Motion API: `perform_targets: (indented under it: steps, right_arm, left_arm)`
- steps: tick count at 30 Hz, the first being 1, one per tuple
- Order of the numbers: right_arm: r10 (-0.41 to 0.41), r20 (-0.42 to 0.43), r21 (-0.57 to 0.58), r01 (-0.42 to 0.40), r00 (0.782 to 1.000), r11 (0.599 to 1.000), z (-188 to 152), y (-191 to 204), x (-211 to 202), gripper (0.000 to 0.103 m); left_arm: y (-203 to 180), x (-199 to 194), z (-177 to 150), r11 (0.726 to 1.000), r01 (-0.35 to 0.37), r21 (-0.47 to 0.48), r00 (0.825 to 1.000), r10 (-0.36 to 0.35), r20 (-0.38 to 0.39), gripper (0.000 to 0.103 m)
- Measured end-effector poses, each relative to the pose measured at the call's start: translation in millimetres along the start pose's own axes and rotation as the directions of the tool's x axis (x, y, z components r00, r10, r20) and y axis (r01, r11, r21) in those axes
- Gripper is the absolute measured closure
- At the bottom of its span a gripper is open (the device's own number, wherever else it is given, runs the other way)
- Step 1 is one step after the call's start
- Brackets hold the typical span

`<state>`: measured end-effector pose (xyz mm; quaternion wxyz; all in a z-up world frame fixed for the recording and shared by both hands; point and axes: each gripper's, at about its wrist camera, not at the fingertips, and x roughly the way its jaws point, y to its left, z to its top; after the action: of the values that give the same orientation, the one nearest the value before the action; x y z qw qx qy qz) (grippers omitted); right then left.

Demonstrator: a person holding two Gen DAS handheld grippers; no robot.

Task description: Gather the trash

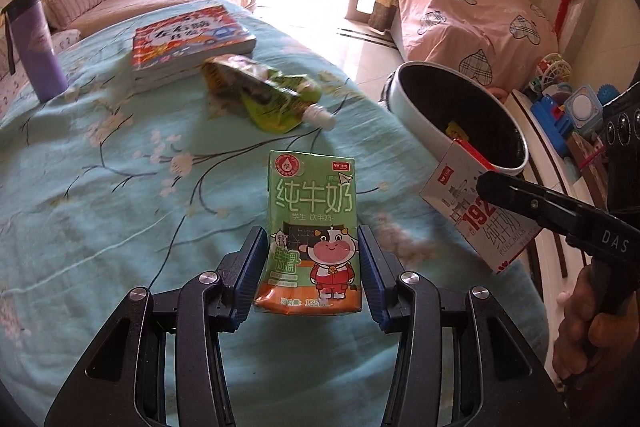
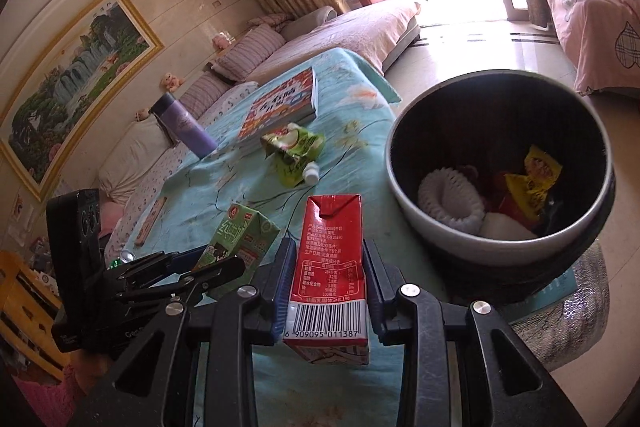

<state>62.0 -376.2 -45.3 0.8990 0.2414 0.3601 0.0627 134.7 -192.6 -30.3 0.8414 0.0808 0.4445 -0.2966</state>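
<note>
The left gripper (image 1: 312,267), a black two-finger tool with blue rubber pads (image 1: 252,269) on hinged metal-pinned linkages, has its jaws pressed against both sides of an upright small green cardboard milk carton (image 1: 312,227), gripping it near the lower half. The right gripper (image 2: 326,287), of the same black build with blue pads (image 2: 280,291), is clamped on the sides of an upright red-and-white cardboard milk carton (image 2: 330,267) in the same way. In the left wrist view the right gripper (image 1: 486,183) reaches in from the right side, and the person's bare right hand (image 1: 588,323) wraps its handle. The two grippers sit side by side, close but apart.
</note>
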Motion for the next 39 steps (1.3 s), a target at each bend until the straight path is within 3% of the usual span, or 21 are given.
perform_targets:
  steps: [6,11,16,18,19,30,39]
  right_arm:
    - [-0.097,-0.036,-0.096,0.093,0.995,0.991,-8,21,29,0.067]
    - [-0.131,-0.043,-0.109,0.125,0.99,0.986,-18,22,28,0.058]
    - [-0.147,-0.022,-0.113,0.144,0.989,0.983,-23,23,22,0.057]
    - [-0.159,-0.024,-0.121,0.155,0.987,0.98,-23,24,27,0.061]
    - [-0.161,-0.026,-0.121,0.157,0.987,0.98,-24,23,28,0.072]
    - [-0.122,0.041,-0.098,0.125,0.992,0.987,-17,27,-2,0.072]
    - [-0.144,0.109,-0.05,0.15,0.984,0.987,0,6,-32,0.072]
  left_arm:
    - [13,8,-15,0.999,-0.017,-0.028,1.0,0.017,-0.01,0.058]
    - [18,10,-20,0.999,-0.004,-0.052,1.0,0.003,-0.02,0.053]
    - [14,14,-20,0.999,-0.014,-0.041,1.0,0.013,-0.02,0.054]
    - [11,13,-20,0.999,-0.015,-0.032,1.0,0.014,-0.016,0.055]
    - [10,12,-20,0.999,-0.015,-0.028,1.0,0.015,-0.013,0.055]
    - [-4,-6,-12,1.0,-0.012,0.0,1.0,0.012,0.027,0.056]
    - [-32,-14,8,0.998,-0.003,0.061,0.998,-0.001,0.063,0.056]
